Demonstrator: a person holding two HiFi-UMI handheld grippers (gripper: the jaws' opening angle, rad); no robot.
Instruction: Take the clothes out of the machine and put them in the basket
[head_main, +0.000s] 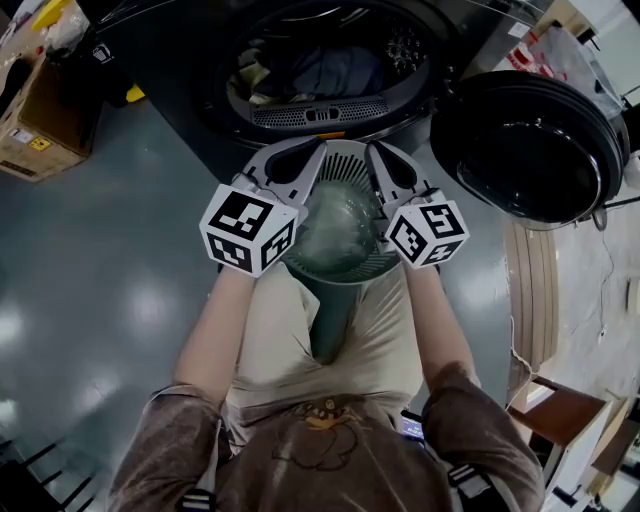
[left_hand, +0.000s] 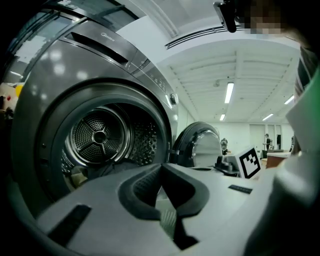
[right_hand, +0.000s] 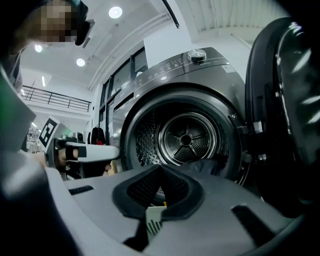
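Note:
A green slatted basket (head_main: 332, 272) hangs in front of the person, just below the machine's open drum (head_main: 320, 70). My left gripper (head_main: 316, 152) is shut on the basket's left rim and my right gripper (head_main: 373, 152) on its right rim. A strip of slatted rim (left_hand: 168, 221) shows between the jaws of the left gripper (left_hand: 161, 167). The right gripper (right_hand: 160, 169) pinches a similar strip (right_hand: 154, 221). Dark blue and beige clothes (head_main: 300, 75) lie in the drum. They show as a low dark heap (left_hand: 102, 170) in the left gripper view and as dark cloth (right_hand: 206, 165) in the right gripper view.
The round black door (head_main: 525, 150) stands swung open to the right of the drum, close beside the right gripper. A cardboard box (head_main: 40, 125) sits on the grey floor at the far left. Wooden furniture (head_main: 560, 410) stands at the lower right.

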